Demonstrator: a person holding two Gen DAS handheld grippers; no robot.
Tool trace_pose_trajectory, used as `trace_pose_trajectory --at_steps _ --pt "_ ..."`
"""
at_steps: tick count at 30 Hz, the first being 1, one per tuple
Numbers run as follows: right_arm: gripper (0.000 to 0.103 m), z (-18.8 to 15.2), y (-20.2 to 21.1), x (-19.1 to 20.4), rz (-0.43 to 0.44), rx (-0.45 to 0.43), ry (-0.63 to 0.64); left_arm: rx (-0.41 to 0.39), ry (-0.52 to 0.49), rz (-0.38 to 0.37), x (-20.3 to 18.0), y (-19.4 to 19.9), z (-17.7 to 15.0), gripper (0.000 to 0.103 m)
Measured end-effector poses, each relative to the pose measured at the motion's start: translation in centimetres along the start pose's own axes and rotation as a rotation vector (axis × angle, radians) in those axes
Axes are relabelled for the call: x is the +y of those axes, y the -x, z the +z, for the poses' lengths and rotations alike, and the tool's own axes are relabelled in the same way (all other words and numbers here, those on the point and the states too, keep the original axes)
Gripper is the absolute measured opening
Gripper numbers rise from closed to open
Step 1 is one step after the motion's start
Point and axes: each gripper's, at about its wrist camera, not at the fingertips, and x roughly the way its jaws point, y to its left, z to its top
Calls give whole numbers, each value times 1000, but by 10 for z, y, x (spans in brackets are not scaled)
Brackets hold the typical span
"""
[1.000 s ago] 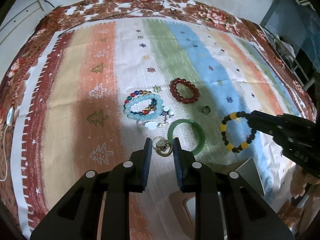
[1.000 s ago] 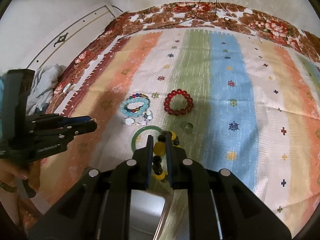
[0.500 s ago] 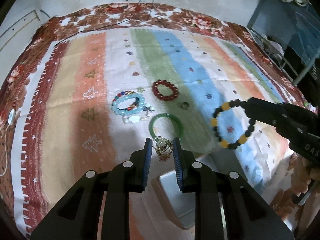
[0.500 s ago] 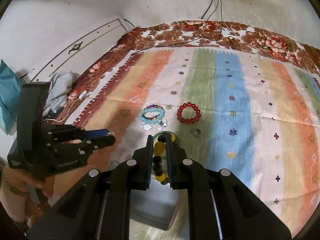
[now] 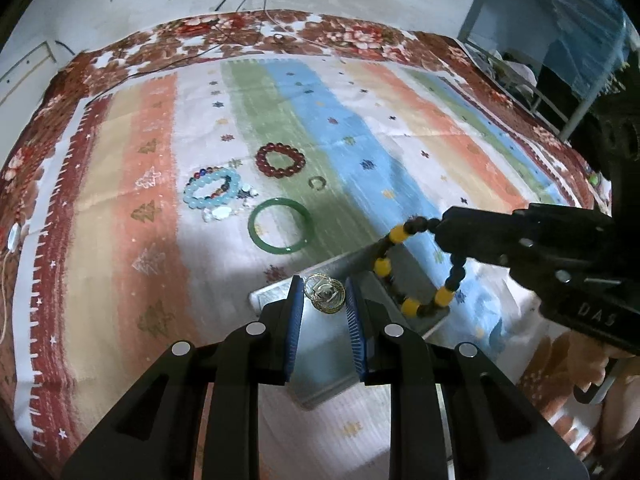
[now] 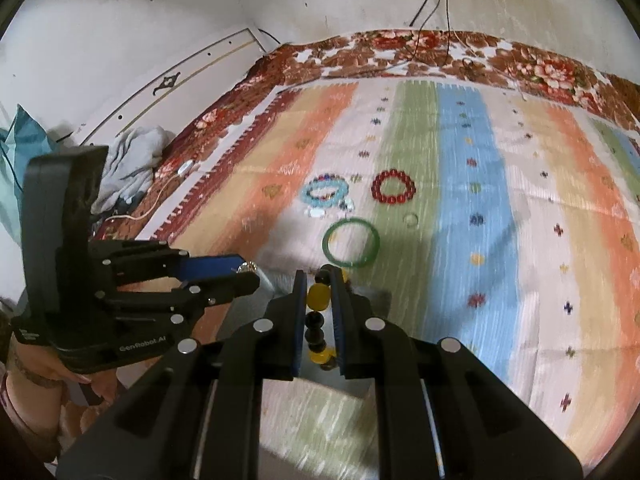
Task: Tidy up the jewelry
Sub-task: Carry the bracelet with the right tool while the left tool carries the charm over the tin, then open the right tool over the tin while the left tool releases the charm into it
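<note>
Aloft, both bracelets over tray

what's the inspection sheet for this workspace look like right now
surface: striped cloth with floral border.
job's things: red bead bracelet, light blue bead bracelet, green bangle, small ring and pale small pieces lie on the cloth; grey tray lies under both grippers.
clutter: grey rag beside the cloth.
grippers: left gripper shut on gold wire piece; right gripper shut on black and yellow bead bracelet, which dangles.
cables: black wires down the wall; white cord at cloth edge.
surroundings: white wall, blue metal frame.
</note>
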Motion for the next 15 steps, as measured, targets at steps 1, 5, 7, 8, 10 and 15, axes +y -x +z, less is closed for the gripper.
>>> trace_pose_trajectory --at_steps 1,5,7,8,10,15 --pt "13 -2 -1 -1 -1 3 0 1 -6 1 -2 0 -2 21" --pt "13 -9 2 1 -1 6 0 2 -13 6 -6 1 -8 21" --pt "13 -11 2 2 -1 7 0 3 -17 9 -8 1 -11 21" --pt "13 -12 2 2 -1 8 0 3 -19 12 -8 1 -12 21" --pt "13 -13 2 2 0 11 -1 3 -23 16 -10 1 -13 21" --pt "14 -14 -1 -1 15 20 -22 -5 -17 21 -9 2 -12 21"
